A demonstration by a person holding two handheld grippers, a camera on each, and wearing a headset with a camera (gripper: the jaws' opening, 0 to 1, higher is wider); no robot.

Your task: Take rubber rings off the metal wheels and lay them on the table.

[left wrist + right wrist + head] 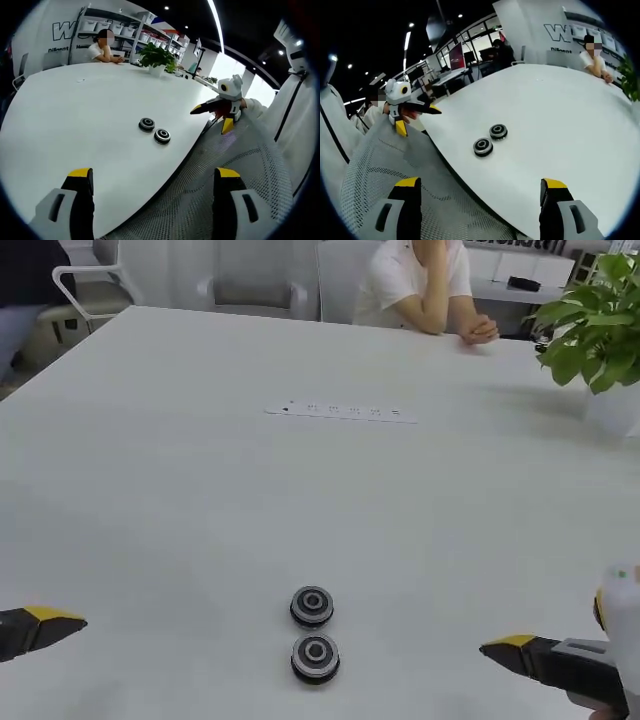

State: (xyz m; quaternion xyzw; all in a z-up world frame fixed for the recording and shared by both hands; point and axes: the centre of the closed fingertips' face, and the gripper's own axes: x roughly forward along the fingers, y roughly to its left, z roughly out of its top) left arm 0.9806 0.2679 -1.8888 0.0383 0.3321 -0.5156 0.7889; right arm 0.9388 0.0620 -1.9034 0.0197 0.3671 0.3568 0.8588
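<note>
The upper wheel (pixel 312 606) and the lower wheel (pixel 315 657), both metal, lay flat and close together at the lower centre of the head view. Each carried its dark rubber ring (pixel 296 660) around the rim, so none yet lay loose on the white table (pixel 200 500). The left gripper (pixel 152 176) and right gripper (pixel 479 184) hung at the lower corners. Their jaws were wide and empty, probably flanking the wheels so one could pin while the other peeled.
</note>
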